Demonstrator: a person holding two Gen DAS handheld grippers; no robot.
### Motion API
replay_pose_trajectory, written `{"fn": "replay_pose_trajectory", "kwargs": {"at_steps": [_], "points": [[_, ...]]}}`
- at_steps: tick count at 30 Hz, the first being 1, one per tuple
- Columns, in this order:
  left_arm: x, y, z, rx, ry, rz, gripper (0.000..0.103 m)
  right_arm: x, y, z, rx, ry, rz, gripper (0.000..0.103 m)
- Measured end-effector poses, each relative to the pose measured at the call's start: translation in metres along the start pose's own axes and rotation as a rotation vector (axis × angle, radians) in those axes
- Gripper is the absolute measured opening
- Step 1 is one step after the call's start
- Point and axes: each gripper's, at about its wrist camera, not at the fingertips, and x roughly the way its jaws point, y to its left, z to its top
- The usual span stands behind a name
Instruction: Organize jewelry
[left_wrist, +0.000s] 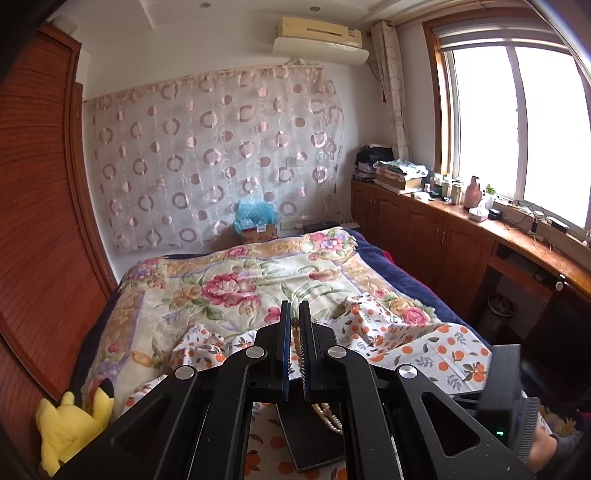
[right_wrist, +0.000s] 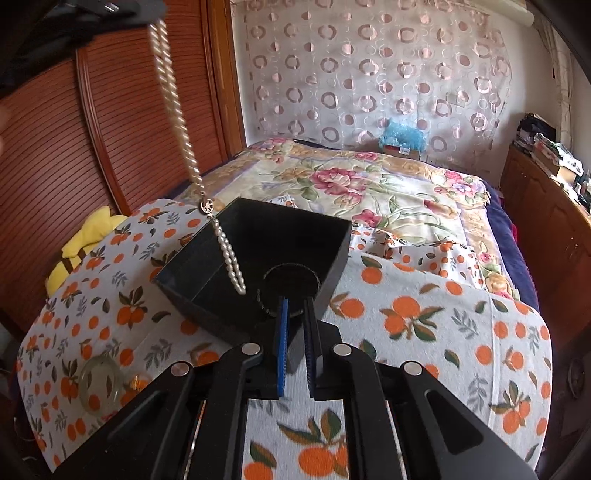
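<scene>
Necklace: pearl strand, limp, light, swings freely; hangs from left gripper, jaws pinched on it, tail dipping into box. Right gripper jaws clamp box's near wall. Bangle on cloth.

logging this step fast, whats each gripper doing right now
Left gripper: shut on the pearl necklace, which hangs down over the black box.
Right gripper: shut on the near wall of the black box.
</scene>
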Motion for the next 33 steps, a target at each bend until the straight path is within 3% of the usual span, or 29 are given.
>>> {"fn": "replay_pose_trajectory", "kwargs": {"at_steps": [12, 15, 29, 31, 33], "points": [[0.036, 0.005, -0.058, -0.006, 0.167, -0.017, 0.007, -0.032, 0.002, -0.027, 0.002, -0.05, 0.0, 0.011], [0.028, 0.008, -0.083, -0.009, 0.187, -0.02, 0.022, -0.042, 0.006, -0.039, 0.012, -0.057, 0.005, 0.011], [-0.037, -0.002, -0.184, -0.032, 0.247, -0.105, 0.034, -0.084, 0.043, -0.103, 0.003, -0.063, 0.003, 0.013], [-0.045, -0.008, -0.193, -0.034, 0.247, -0.12, 0.044, -0.089, 0.046, -0.111, 0.005, -0.062, 0.003, 0.013], [-0.052, -0.013, -0.201, -0.032, 0.244, -0.13, 0.047, -0.093, 0.049, -0.121, 0.007, -0.06, -0.009, 0.013]]}}
